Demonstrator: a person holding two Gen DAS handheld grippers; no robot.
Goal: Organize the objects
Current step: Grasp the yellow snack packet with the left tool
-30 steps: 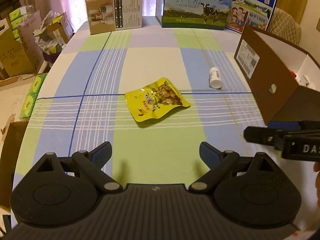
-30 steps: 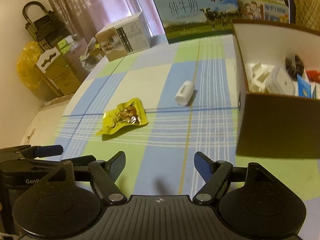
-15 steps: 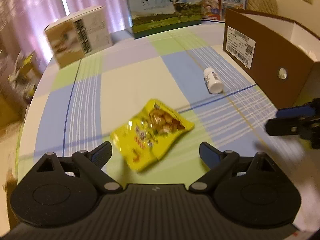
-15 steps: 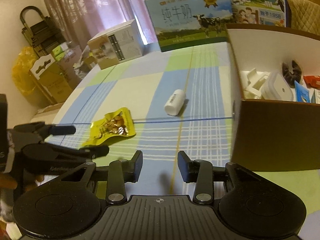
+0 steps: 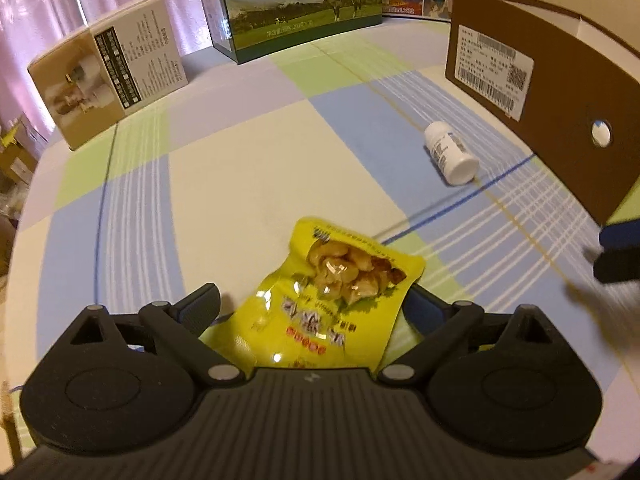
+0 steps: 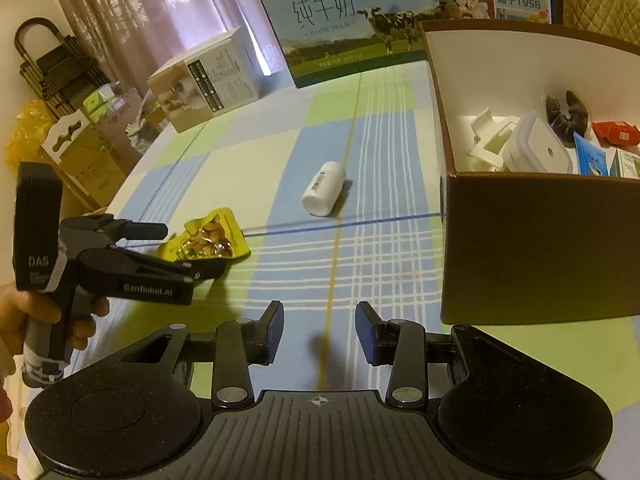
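Observation:
A yellow snack packet [image 5: 336, 296] lies flat on the checked tablecloth. My left gripper [image 5: 312, 306] is open and low over it, one finger on each side of the packet. The right wrist view shows the same: the left gripper [image 6: 188, 248] straddles the packet [image 6: 212, 236]. A white pill bottle [image 5: 452, 154] [image 6: 324, 188] lies on its side near the brown cardboard box [image 5: 520, 120] [image 6: 540, 248]. My right gripper [image 6: 320, 332] hovers over the cloth by the box's near corner, its fingers a narrow gap apart with nothing between them.
The brown box holds a white clip [image 6: 488, 140], a white container [image 6: 536, 148], a dark scrunchie [image 6: 568, 112] and small packets. Milk cartons [image 6: 352, 20] and a beige box [image 6: 204, 80] stand at the table's far edge. Cardboard clutter [image 6: 80, 152] sits beyond the left edge.
My left gripper moved forward and down until its open fingers straddle the yellow packet. My right gripper's fingers narrowed from wide apart to a small gap and drifted a little toward the bottle.

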